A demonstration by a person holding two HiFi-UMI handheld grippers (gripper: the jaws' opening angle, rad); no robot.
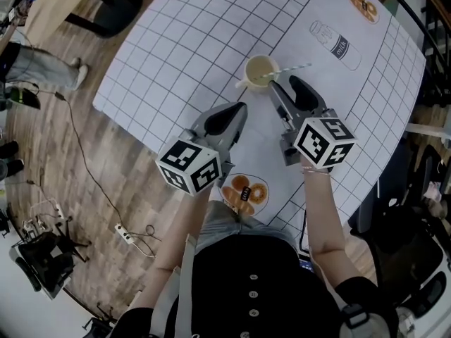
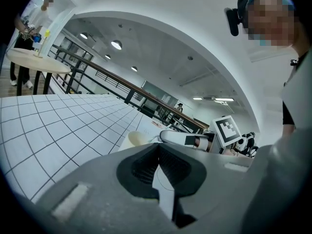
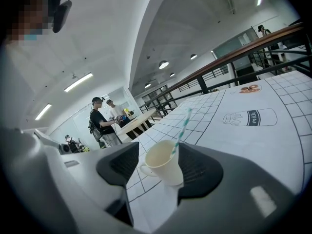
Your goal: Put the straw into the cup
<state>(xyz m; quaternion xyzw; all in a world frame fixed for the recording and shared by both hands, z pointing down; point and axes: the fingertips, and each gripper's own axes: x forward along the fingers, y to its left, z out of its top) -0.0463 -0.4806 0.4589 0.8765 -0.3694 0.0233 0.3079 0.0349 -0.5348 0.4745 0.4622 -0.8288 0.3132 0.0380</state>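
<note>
A cream cup (image 1: 259,70) with a handle stands on the white grid tablecloth (image 1: 183,41). A striped straw (image 1: 292,69) leans out of it to the right. My right gripper (image 1: 283,84) is just short of the cup on its right side. In the right gripper view it (image 3: 158,168) is open, and the cup (image 3: 163,162) with the straw (image 3: 181,128) stands between the jaws without touching the pads. My left gripper (image 1: 242,108) is shut and empty, a little short of the cup. In the left gripper view its pads (image 2: 158,147) meet, with the cup (image 2: 132,139) beyond them.
Printed on the cloth are a milk bottle (image 1: 338,44), a pastry (image 1: 363,7) at the far corner and doughnuts (image 1: 244,192) near my body. The table's left edge drops to a wooden floor with a cable and a power strip (image 1: 124,234). People stand at a far table (image 3: 105,123).
</note>
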